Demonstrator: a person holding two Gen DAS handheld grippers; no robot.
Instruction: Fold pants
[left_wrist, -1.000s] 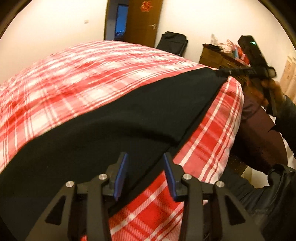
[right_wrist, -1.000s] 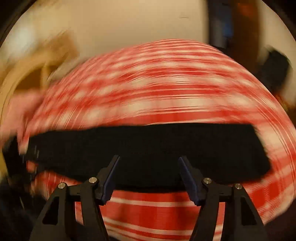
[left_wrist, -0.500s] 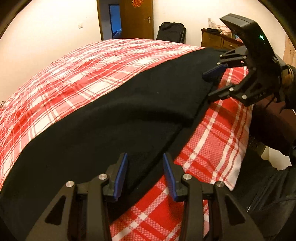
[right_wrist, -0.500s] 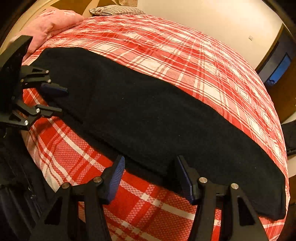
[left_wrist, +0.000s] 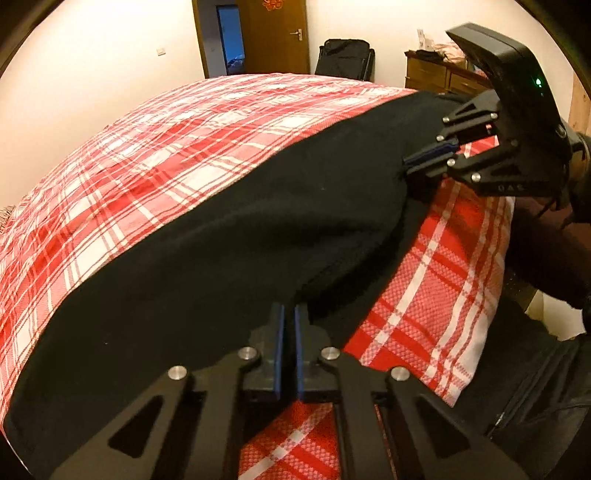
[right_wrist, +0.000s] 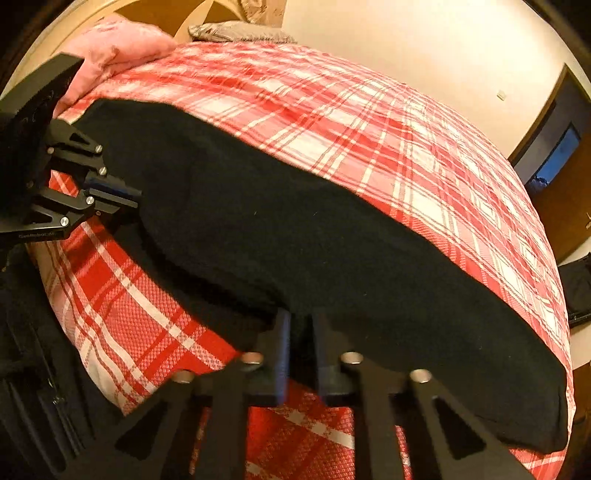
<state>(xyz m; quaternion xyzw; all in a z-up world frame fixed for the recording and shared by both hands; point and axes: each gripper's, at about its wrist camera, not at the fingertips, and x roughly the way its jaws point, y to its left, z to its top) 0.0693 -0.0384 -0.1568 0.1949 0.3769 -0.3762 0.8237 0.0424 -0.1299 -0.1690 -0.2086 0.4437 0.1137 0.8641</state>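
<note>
Now, stage: both pinches made on near hem, lift or carry-over judged next, not yet begun.
Pants (left_wrist: 229, 258): black, matte, soft-looking; laid flat as one long band along near edge of bed (left_wrist: 184, 129), on red-and-white plaid cover.
Long axis: parallel to near edge of bed, running from pillow end toward door end.
Left gripper (left_wrist: 287, 314): fingers pressed nearly together, pinching near hem of pants toward pillow end.
Right gripper (right_wrist: 297, 325): fingers drawn close on a fold of black cloth, pinching same near hem further toward door end.
Spacing: the two pinch points well apart along hem, each gripper visible in the other's view at a side of the band.
Key relation: bulk of pants lying ahead of both grippers, away from near edge; fold across the short way would mean carrying the hem forward over the band toward its far edge.
Nearer hand: neither clearly; both at the same hem, so an even, matched lift looks called for.
Layers: a second black layer showing under the raised upper one between the grippers; whether each pinch holds one layer or both, cannot tell.
Surface: slight bulge and sag between the pinch points, far edge of band flat on cover.
Risk, as judgement: lower layer left behind, hem skewing if one side leads.
</note>
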